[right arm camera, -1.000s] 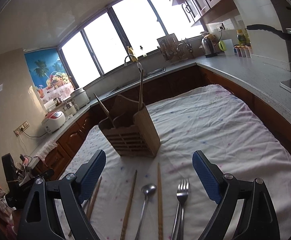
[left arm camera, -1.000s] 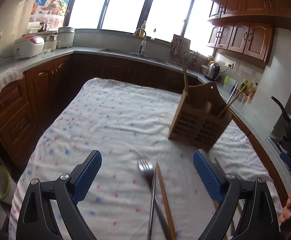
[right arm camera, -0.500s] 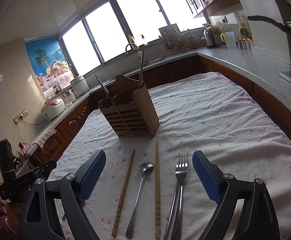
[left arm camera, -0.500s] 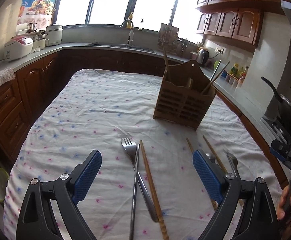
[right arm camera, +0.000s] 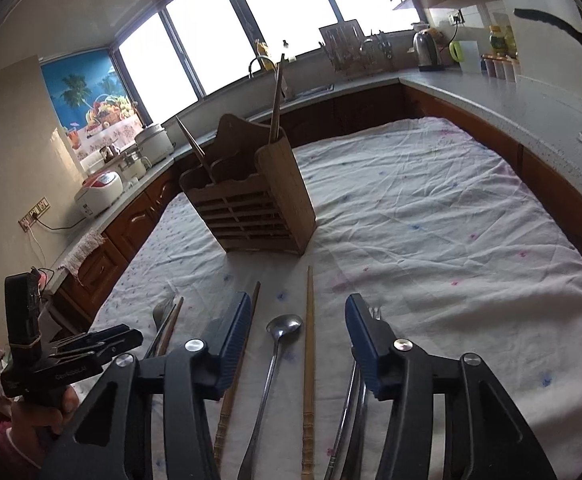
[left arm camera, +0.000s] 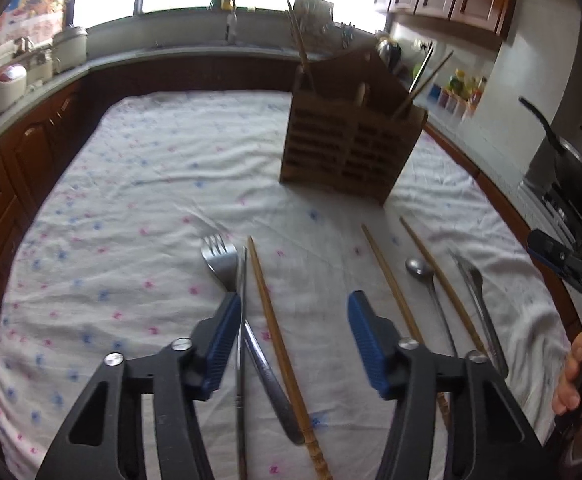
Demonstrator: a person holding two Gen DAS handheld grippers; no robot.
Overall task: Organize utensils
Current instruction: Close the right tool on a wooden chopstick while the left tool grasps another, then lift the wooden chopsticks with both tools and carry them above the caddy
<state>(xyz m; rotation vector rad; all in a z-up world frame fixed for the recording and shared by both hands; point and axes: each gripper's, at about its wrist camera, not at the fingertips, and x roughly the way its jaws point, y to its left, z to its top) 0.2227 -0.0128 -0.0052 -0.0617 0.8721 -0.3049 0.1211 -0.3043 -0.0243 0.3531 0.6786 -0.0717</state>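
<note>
Left wrist view: a steel fork point(left arm camera: 220, 258) lies on the white speckled cloth covering the surface point(left arm camera: 151, 184), crossed by a thin metal utensil point(left arm camera: 242, 320), with a brown wooden chopstick point(left arm camera: 279, 328) just beside it. The left claw point(left arm camera: 291, 334) is closing, half wide, around these handles; its pads press nothing. A slatted wooden utensil holder point(left arm camera: 351, 144) stands upright beyond, sticks rising from its compartments.

Right wrist view: the right claw point(right arm camera: 297, 344) is closing over a steel spoon point(right arm camera: 279, 340) and a second wooden chopstick point(right arm camera: 309, 344), both between the pads, neither gripped. Another fork point(right arm camera: 375, 314) lies by the right pad.
</note>
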